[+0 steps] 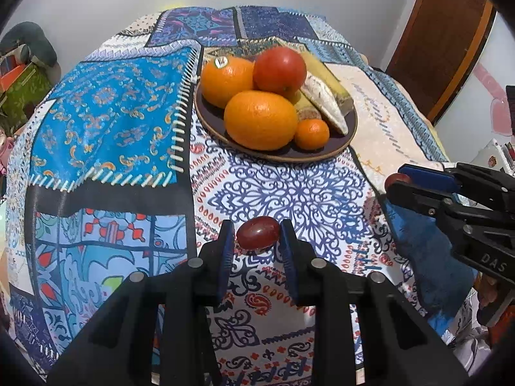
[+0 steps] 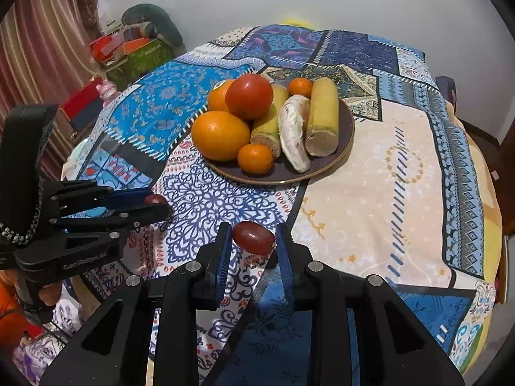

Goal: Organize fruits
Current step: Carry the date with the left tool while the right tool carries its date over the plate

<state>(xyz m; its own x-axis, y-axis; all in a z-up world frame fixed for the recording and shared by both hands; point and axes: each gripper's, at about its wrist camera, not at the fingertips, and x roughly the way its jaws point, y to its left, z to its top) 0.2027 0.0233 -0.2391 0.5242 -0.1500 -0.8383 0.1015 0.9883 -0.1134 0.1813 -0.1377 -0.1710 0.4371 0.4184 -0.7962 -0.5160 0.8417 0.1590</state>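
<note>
My left gripper (image 1: 257,234) is shut on a dark red grape (image 1: 258,233) held above the patterned tablecloth. My right gripper (image 2: 252,236) is shut on a second dark red grape (image 2: 253,237). Each gripper shows in the other's view, the right one (image 1: 394,181) at the right and the left one (image 2: 157,202) at the left. A dark plate (image 1: 349,133) further back holds two large oranges (image 1: 260,119), a red tomato (image 1: 279,69), small mandarins (image 1: 312,133), yellow banana pieces and a peeled segment. The plate also shows in the right wrist view (image 2: 349,128).
The round table carries a blue, white and beige patchwork cloth (image 1: 106,112). Boxes and clutter (image 2: 128,51) stand past its far left edge by a curtain. A brown wooden door (image 1: 441,41) is at the right behind the table.
</note>
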